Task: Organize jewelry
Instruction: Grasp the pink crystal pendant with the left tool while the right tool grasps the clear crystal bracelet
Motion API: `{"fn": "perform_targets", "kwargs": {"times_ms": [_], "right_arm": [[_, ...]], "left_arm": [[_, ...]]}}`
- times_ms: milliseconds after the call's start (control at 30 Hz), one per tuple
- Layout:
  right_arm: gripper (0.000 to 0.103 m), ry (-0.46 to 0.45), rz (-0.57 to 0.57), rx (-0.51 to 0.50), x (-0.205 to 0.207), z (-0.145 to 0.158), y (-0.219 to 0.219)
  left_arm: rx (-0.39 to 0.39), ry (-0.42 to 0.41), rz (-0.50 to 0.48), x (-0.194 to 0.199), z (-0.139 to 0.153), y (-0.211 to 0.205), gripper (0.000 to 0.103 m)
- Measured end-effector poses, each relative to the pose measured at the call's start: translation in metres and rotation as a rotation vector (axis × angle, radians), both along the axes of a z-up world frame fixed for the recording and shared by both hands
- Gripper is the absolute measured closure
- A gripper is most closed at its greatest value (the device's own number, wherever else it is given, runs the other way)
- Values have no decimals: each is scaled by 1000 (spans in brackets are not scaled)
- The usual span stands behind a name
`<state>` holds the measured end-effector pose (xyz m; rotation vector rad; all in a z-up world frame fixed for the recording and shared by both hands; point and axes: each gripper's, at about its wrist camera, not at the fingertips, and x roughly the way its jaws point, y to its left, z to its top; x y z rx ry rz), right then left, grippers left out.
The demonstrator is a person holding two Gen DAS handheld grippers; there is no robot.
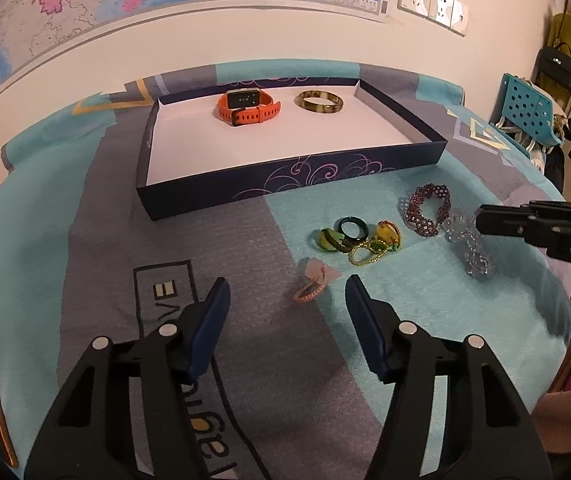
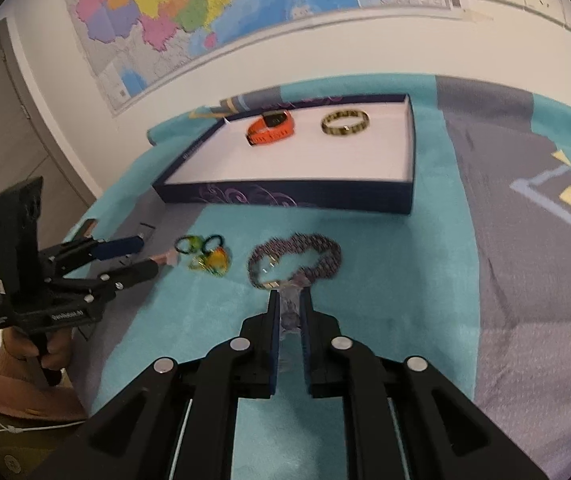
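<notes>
Because the tray (image 1: 285, 168) already holds the watch (image 1: 248, 107) and bangle (image 1: 320, 101), I have my right gripper (image 2: 290, 300) pinched narrow on the clear bracelet (image 1: 467, 246) just in front of it — my left gripper (image 1: 285, 292) waits wide open by the pink ring (image 1: 315, 280).

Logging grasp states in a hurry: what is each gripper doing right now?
Left gripper: open, holding nothing, above the pink ring.
Right gripper: jaws closed on the clear beaded bracelet.
</notes>
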<state>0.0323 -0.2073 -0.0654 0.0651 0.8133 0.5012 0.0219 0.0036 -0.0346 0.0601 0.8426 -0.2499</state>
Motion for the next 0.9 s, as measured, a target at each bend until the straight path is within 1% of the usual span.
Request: {"fn": "perform_targets", "kwargs": {"times_ms": [67,133,167,233,267,333,367,400,433,467,500,567,600,667,767,900], "right_arm": [[65,10,-11,7,0,-4,-2],[65,11,-7,3,-1,-5,-1],[62,13,-1,-1,-1,-6,1],[62,16,0,-20,0,-9,4],[62,13,0,-33,0,-10,6],[63,3,0,-46,0,-10,10],[71,4,1,-46,0,-10,10],[80,6,3,-47,1,-10,10],[80,7,2,-51,1,-11,11],[81,6,2,-51,1,-10,10],[83,4,3,-52,1,-10,10],[87,-2,2,-49,0,-9,9],[88,-3,0,-48,0,-8,9],[88,-6,-3,-47,0,-7,7],[88,-6,-3,-28,0,-5,5],[88,-16,-5,-3,0,1,2]], "left_arm": [[-4,5,0,1,-1,0,44],[-11,12,-5,2,-1,0,45],[-14,15,-7,3,-2,0,45],[-13,20,-14,5,-3,-2,47],[-11,24,-18,6,-3,-3,51],[-10,33,-25,8,-5,-4,55],[-6,35,-25,9,-5,-5,59],[-4,35,-27,9,-5,-6,66],[-5,36,-33,9,-5,-6,71],[-7,39,-39,9,-5,-7,79],[-10,42,-43,9,-5,-8,84],[-9,43,-51,8,-5,-9,90],[-8,43,-58,8,-5,-10,96],[-16,48,-62,8,-5,-10,99],[-28,49,-56,7,-4,-8,99],[-63,45,-54,6,1,-4,99]]}}
